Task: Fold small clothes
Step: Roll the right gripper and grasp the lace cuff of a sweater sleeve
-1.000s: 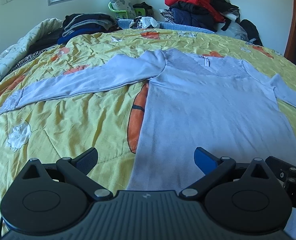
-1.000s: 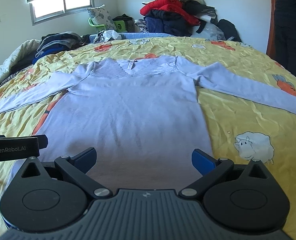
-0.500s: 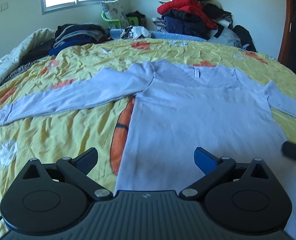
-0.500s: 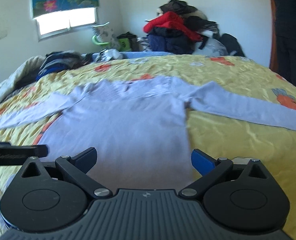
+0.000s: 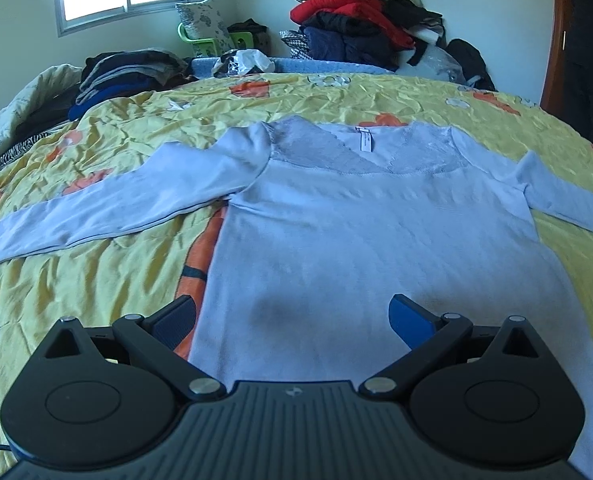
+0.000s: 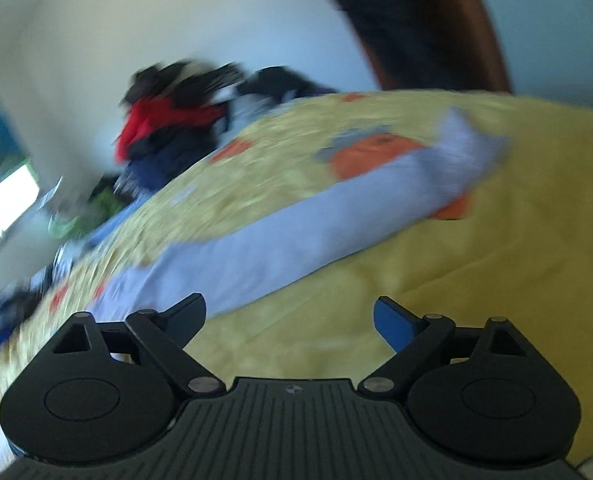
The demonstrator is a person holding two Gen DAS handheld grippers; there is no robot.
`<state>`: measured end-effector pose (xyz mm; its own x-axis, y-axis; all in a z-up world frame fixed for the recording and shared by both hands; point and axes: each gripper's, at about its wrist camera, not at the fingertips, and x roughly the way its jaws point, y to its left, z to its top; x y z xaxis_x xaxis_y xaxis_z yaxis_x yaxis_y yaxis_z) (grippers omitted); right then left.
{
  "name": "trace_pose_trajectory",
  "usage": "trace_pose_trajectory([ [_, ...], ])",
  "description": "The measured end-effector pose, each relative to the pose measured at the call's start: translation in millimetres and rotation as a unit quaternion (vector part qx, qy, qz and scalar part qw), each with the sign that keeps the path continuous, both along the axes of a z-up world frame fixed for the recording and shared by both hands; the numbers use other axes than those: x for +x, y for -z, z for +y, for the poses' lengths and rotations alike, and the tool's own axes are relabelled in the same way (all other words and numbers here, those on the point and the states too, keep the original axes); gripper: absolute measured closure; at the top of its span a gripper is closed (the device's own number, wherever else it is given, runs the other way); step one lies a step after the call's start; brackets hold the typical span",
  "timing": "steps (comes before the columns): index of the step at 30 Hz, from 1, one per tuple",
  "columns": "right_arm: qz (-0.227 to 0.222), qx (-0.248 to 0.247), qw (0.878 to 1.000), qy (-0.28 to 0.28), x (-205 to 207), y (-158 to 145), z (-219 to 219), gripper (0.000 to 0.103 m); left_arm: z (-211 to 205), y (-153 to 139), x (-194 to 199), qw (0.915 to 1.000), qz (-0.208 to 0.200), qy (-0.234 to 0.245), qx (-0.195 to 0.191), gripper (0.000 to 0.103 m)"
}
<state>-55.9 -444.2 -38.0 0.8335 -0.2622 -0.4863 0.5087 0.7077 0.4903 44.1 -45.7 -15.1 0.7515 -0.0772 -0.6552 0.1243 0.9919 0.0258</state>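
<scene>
Top: pale blue long-sleeved top [image 5: 376, 240] lies flat, sleeves spread, on the yellow bedspread [image 5: 96, 272].
Left tongs [image 5: 292, 316]: released, over the hem.
Right tongs [image 6: 290, 316]: released, near the right sleeve [image 6: 296, 232]; view blurred.

Lying flat on yellow bedspread [image 5: 96, 248], lavender top [image 5: 376, 240]; clothes piles [image 5: 360, 28] crowding far edge only.

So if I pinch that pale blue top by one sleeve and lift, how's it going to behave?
Probably floppy: the pale blue top lies limp and flat on the yellow bedspread, so the body would likely sag and trail. It looks thin, so likely light. The sleeve may drag and rumple the already creased cover.
</scene>
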Motion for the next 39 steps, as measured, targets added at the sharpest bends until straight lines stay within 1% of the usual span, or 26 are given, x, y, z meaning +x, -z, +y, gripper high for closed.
trace_pose_trajectory([
  [1,-0.006,0.017,1.000,0.013,-2.6,4.9,-10.7,0.018,-1.2,0.6,1.4,1.0000,0.002,0.001,0.001,0.000],
  [2,-0.019,0.036,0.999,0.025,-4.8,10.6,-23.0,0.023,-2.3,1.1,2.7,1.0000,0.003,0.002,0.000,0.000],
  [4,-0.040,0.051,0.997,0.038,-5.2,16.3,-37.7,0.023,-4.2,1.9,5.0,1.0000,0.005,0.004,-0.001,0.000],
  [7,-0.055,0.054,0.996,0.048,3.2,23.4,-48.1,0.024,-7.5,2.7,8.3,1.0000,0.004,0.009,0.000,0.000],
  [9,-0.063,0.050,0.995,0.061,10.5,29.4,-53.7,0.028,-9.9,3.1,10.1,0.9999,0.002,0.011,0.002,0.000],
  [14,-0.082,0.048,0.990,0.104,27.1,33.3,-79.0,0.036,-16.4,4.2,18.7,0.9998,0.001,0.017,0.005,0.000],
  [19,-0.097,0.060,0.983,0.144,40.5,35.3,-104.3,0.046,-31.3,4.6,30.7,0.9994,-0.002,0.031,0.018,0.000],
  [22,-0.095,0.068,0.980,0.160,50.5,38.7,-117.2,0.059,-39.7,6.1,37.8,0.9991,-0.002,0.036,0.024,0.000],
  [24,-0.088,0.077,0.978,0.172,56.5,42.2,-125.2,0.077,-43.3,7.5,42.6,0.9990,0.001,0.036,0.025,0.000],
  [27,-0.086,0.091,0.976,0.180,58.2,46.6,-132.5,0.090,-46.4,9.7,48.2,0.9990,0.003,0.032,0.031,0.000],
  [29,-0.085,0.089,0.976,0.180,59.1,47.2,-133.3,0.098,-47.3,10.9,49.8,0.9990,0.003,0.028,0.036,0.000],
  [34,-0.076,0.064,0.980,0.171,60.5,37.5,-125.5,0.096,-45.3,11.2,51.7,0.9988,0.000,0.022,0.044,0.000],
  [39,-0.090,0.045,0.984,0.150,56.9,15.9,-111.2,0.096,-41.8,10.2,53.1,0.9987,-0.002,0.017,0.047,0.000],
])
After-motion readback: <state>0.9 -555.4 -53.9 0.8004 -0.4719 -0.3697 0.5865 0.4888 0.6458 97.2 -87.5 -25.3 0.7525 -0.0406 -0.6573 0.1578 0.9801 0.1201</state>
